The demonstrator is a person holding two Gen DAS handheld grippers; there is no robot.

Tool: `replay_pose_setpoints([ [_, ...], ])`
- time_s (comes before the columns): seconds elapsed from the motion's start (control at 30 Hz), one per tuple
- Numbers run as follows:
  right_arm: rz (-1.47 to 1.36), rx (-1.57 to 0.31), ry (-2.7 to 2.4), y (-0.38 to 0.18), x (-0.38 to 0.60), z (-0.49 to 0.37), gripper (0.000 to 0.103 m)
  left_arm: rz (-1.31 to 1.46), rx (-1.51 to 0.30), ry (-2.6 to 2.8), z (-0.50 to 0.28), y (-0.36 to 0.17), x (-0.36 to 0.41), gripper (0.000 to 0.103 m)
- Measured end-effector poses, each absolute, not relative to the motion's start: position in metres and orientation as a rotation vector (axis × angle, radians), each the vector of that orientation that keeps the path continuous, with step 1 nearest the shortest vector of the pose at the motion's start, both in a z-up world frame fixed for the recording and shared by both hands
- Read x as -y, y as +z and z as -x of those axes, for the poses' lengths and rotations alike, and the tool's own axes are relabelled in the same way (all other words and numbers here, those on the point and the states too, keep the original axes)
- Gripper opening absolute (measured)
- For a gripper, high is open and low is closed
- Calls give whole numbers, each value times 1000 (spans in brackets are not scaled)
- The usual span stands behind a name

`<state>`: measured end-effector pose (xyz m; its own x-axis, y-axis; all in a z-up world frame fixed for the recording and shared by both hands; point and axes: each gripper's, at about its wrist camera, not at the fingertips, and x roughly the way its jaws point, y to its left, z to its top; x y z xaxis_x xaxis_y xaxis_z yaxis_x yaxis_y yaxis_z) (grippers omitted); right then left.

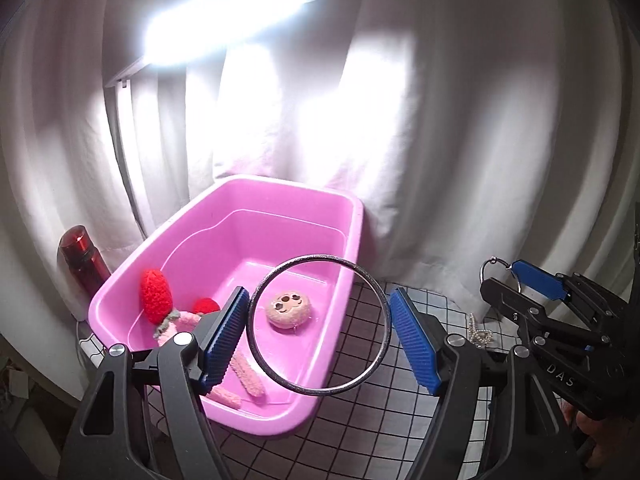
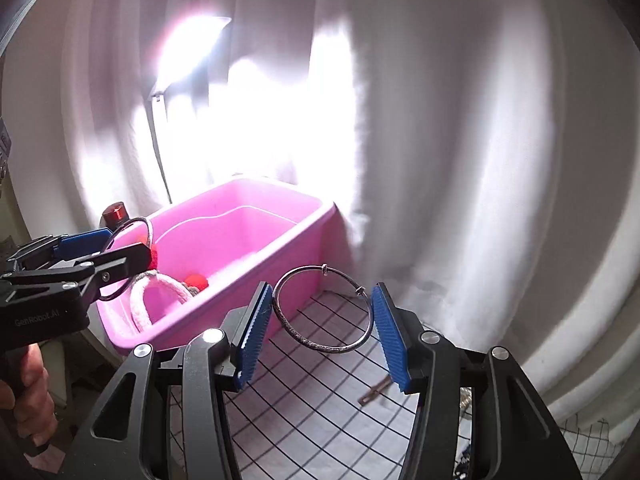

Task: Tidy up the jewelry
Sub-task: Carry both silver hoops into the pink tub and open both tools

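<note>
**Two bangles held over the tabletop**

While the left claw [image 1: 318, 330] grips a plain bangle [image 1: 256, 344] between its blue pads, the ring hangs over the near end of a pink tub [image 1: 224, 208] holding plush toys [image 1: 156, 296]. Pearl beads [image 1: 480, 334] lie on the gridded tabletop [image 1: 360, 432] to the right.

From the right wrist, the right claw [image 2: 322, 322] clamps a beaded bangle [image 2: 320, 347] above the tabletop, beside the tub. A small brown piece [image 2: 374, 392] lies below.
</note>
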<state>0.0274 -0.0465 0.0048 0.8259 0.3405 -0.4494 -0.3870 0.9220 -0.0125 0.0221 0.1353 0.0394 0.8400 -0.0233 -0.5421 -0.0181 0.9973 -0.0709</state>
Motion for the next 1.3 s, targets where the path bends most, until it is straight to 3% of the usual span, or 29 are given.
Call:
replay_pose_setpoints([
  [0.37, 165, -517, 520, 11, -75, -87, 50, 95, -645, 111, -58, 17, -230, 70],
  [0.97, 178, -727, 459, -28, -122, -157, 51, 86, -737, 124, -91, -22, -257, 71],
  [1.07, 171, -719, 437, -26, -119, -159, 64, 86, -750, 128, -92, -25, -259, 71],
  [1.2, 169, -701, 424, -21, -118, -158, 66, 88, -742, 145, -90, -25, -263, 86],
  [1.3, 169, -690, 417, -18, -117, -155, 66, 96, -737, 160, -89, -23, -267, 91],
])
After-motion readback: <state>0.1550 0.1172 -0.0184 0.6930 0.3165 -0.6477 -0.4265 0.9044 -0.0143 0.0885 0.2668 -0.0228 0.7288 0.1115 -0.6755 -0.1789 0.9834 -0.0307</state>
